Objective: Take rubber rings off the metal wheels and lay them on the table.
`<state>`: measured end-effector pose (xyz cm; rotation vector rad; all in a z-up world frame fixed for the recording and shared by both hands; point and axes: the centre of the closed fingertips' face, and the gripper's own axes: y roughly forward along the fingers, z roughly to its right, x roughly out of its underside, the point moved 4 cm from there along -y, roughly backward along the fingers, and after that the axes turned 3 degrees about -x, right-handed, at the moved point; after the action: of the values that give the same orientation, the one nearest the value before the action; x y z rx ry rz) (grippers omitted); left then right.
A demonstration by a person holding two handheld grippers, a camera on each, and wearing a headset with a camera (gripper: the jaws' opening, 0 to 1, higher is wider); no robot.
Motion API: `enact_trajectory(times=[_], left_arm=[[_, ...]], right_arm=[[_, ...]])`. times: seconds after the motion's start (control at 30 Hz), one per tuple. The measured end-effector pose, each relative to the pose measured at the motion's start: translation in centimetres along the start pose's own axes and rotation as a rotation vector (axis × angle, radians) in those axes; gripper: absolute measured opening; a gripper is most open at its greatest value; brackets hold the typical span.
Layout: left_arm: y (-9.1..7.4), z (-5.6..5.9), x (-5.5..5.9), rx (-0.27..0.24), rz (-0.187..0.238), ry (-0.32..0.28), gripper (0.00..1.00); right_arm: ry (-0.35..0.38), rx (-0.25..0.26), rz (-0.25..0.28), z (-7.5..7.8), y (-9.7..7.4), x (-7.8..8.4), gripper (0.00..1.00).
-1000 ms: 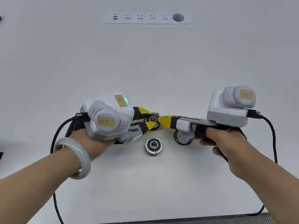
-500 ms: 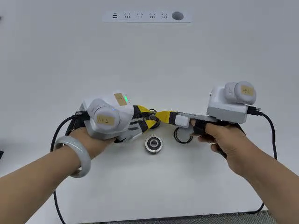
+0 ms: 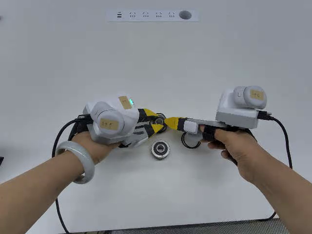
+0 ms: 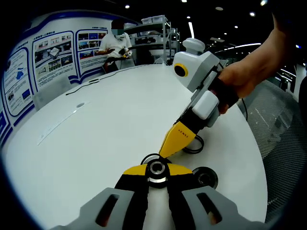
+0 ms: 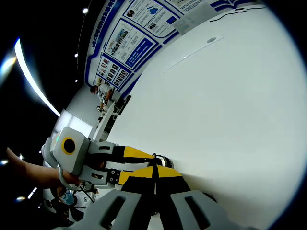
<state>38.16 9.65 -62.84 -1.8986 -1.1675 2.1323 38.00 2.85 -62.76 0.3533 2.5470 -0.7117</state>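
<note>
**Clearance around the two tongs.** Tip to tip there is no passage. The right gripper [image 3: 171, 123], jaws pressed together, meets the small round metal wheel [image 3: 160, 121] clamped in the left gripper [image 3: 154, 122]. Just on the person's side of the tips, a second dark-rimmed metal wheel [image 3: 160, 149] lies on the white table [image 3: 161, 68]. A loose black rubber ring [image 3: 187, 142] lies under the right gripper's neck. Beyond the tips, open tabletop runs to the white power strip [image 3: 152, 15]. Black cables [image 3: 61, 139] trail behind both handles.

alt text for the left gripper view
The left gripper clamps a metal wheel over a white table. The right gripper pinches its rubber ring; a loose ring and a second wheel lie on the table nearby.
</note>
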Motion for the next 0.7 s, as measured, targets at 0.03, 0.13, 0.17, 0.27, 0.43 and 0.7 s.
enact_trajectory(times=[0.03,0.13,0.17,0.27,0.43,0.7], left_arm=[[0.0,0.0,-0.1,0.001,0.003,0.0,0.19],[0.0,0.3,0.0,0.013,0.001,0.01,0.22],[-0.1,0.4,0.0,0.017,0.0,0.012,0.23],[-0.3,0.7,0.1,0.02,-0.002,0.027,0.23],[-0.7,0.6,0.1,0.01,0.014,0.029,0.24],[-1.1,0.1,0.0,-0.017,0.02,0.027,0.3]], right_arm=[[0.003,-0.001,0.001,0.0,0.0,0.0,0.02],[0.002,0.0,-0.002,0.0,0.0,0.1,0.02],[0.002,0.0,-0.001,0.0,-0.1,0.1,0.02],[0.004,0.0,0.0,0.0,-0.1,0.0,0.02],[0.003,0.0,0.0,0.0,-0.2,0.0,0.02],[0.004,-0.003,-0.001,-0.1,-0.2,0.0,0.02]])
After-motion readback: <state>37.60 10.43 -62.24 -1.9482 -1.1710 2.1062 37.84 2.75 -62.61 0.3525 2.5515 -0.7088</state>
